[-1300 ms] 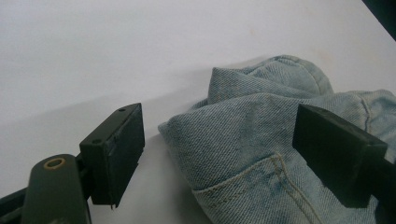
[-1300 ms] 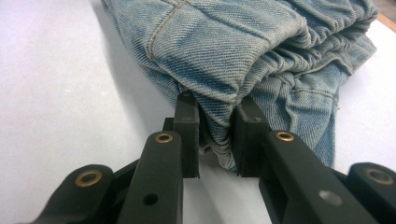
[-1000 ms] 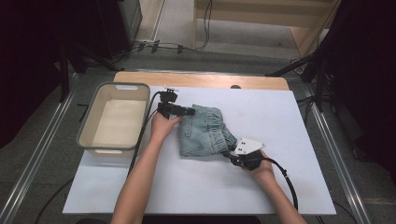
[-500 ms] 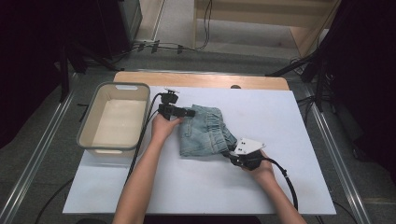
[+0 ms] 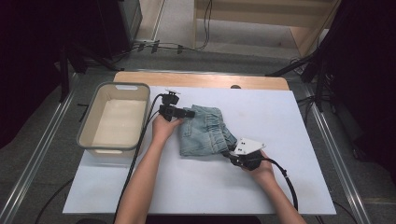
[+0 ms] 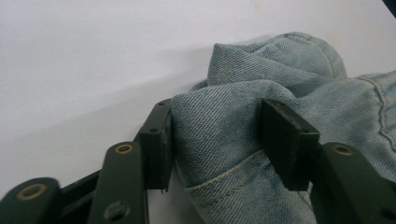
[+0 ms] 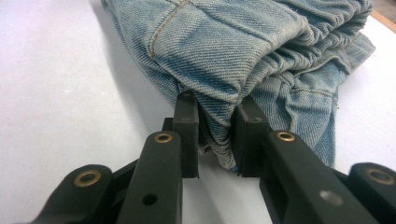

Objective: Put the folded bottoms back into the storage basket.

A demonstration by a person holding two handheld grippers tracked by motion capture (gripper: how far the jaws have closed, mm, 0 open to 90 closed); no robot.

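Folded light-blue jeans (image 5: 205,133) lie on the white table (image 5: 285,116), a little left of its middle. My left gripper (image 5: 189,113) is at the jeans' far left corner. In the left gripper view a thick fold of the jeans (image 6: 219,130) fills the gap, and both pads of the left gripper (image 6: 215,135) press on it. My right gripper (image 5: 229,154) is at the near right corner. In the right gripper view the right gripper (image 7: 216,135) is shut on a bunched edge of the jeans (image 7: 224,42).
A grey-rimmed rectangular tub (image 5: 87,126) with nothing in it stands at the table's left edge, close to my left hand. A wooden strip (image 5: 201,78) runs along the far edge. Bare white table surface lies to the right and in front.
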